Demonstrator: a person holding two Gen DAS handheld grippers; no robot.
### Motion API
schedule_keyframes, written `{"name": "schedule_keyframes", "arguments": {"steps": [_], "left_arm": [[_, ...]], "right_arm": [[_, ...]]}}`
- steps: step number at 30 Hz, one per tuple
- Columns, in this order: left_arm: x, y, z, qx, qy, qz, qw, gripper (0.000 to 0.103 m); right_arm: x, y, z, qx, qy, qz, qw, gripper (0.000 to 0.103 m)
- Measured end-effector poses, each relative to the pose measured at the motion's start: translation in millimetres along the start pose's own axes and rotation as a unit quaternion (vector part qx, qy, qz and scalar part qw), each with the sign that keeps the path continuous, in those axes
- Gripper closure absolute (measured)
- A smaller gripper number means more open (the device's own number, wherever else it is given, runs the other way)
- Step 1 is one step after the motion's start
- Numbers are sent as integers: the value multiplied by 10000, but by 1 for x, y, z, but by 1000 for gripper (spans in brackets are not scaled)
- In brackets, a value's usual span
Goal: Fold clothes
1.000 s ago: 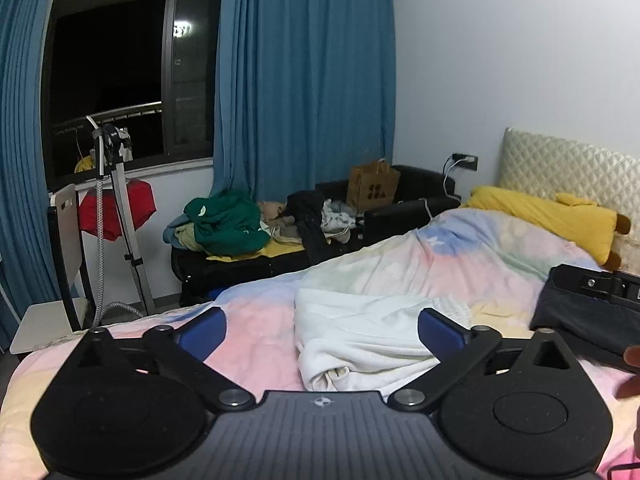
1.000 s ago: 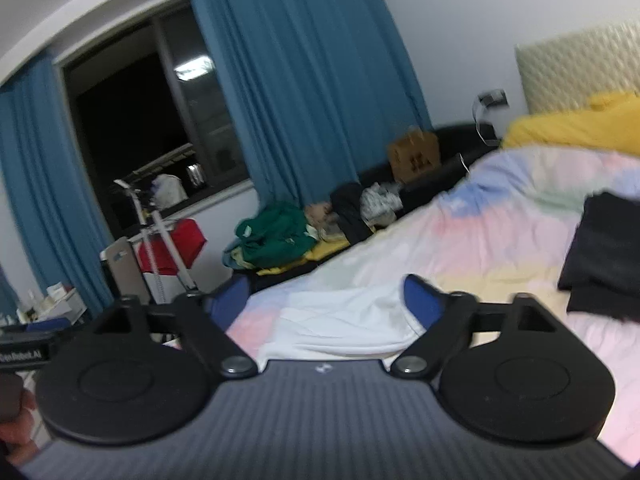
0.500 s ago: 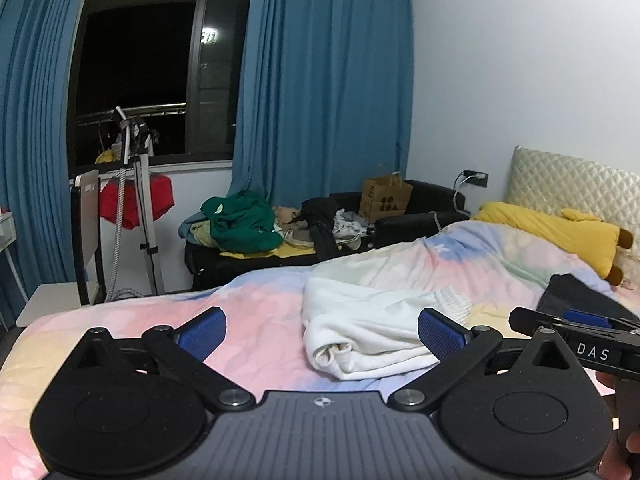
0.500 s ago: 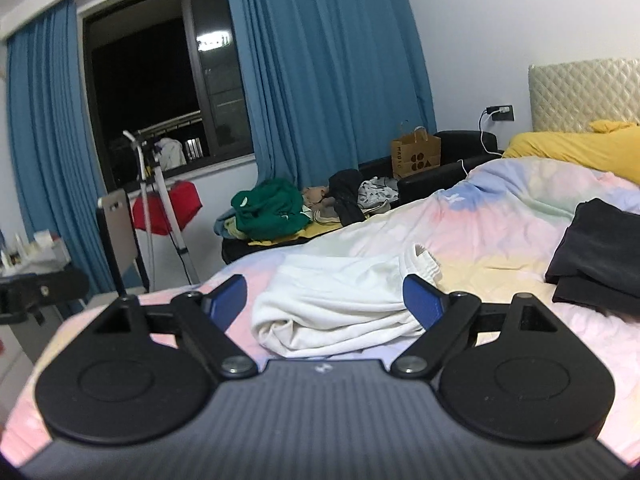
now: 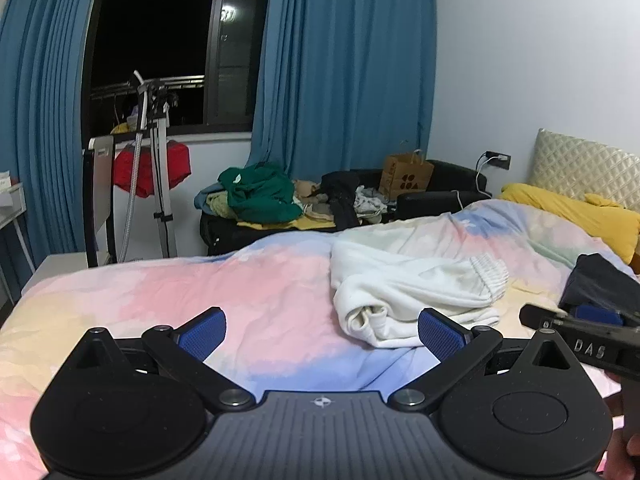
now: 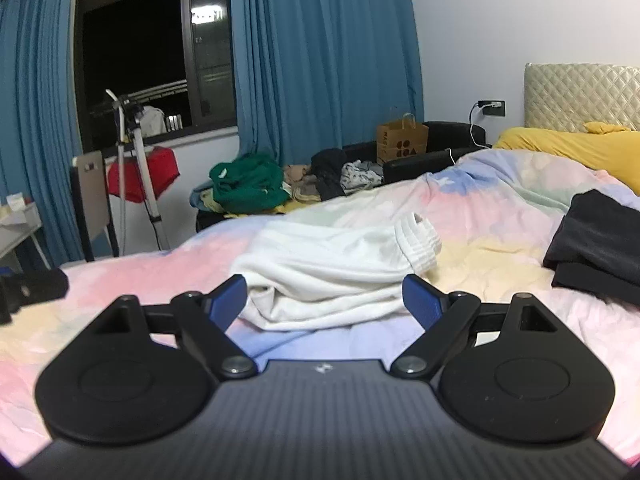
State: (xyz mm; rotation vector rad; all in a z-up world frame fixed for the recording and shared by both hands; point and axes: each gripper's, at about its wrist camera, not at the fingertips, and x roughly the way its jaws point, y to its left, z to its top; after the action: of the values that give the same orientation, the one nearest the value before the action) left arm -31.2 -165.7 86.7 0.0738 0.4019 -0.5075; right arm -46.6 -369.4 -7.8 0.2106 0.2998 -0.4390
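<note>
Nearest the lens, the left claw hangs over the near part of the bed with its two blue-padded fingers spread wide and nothing between them; under it lies only the pastel pink, blue and yellow cover. The right claw is likewise spread wide and empty, low over the same cover, and its body shows in the left wrist view as a black bar marked "DAS" at the right edge. Just beyond the fingertips of both lies the white garment, a crumpled, loosely bunched heap with a ribbed cuff sticking up on its right end; in the right wrist view it sits between the spread fingers but past them, with no contact visible. To its right, apart from it, a dark folded garment rests on the cover. Farther on, a yellow pillow lies against a quilted headboard. Past the far side of the bed stands a black sofa piled with clothes, among them a green garment, with a brown paper bag on it. Behind hang blue curtains around a dark window.
</note>
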Motion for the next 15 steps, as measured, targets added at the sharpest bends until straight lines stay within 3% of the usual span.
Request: {"name": "schedule_keyframes", "arguments": {"steps": [15], "left_arm": [[12, 5, -14, -6, 132, 17, 9999, 0]], "right_arm": [[6, 11, -16, -271, -6, -114, 9996, 17]]}}
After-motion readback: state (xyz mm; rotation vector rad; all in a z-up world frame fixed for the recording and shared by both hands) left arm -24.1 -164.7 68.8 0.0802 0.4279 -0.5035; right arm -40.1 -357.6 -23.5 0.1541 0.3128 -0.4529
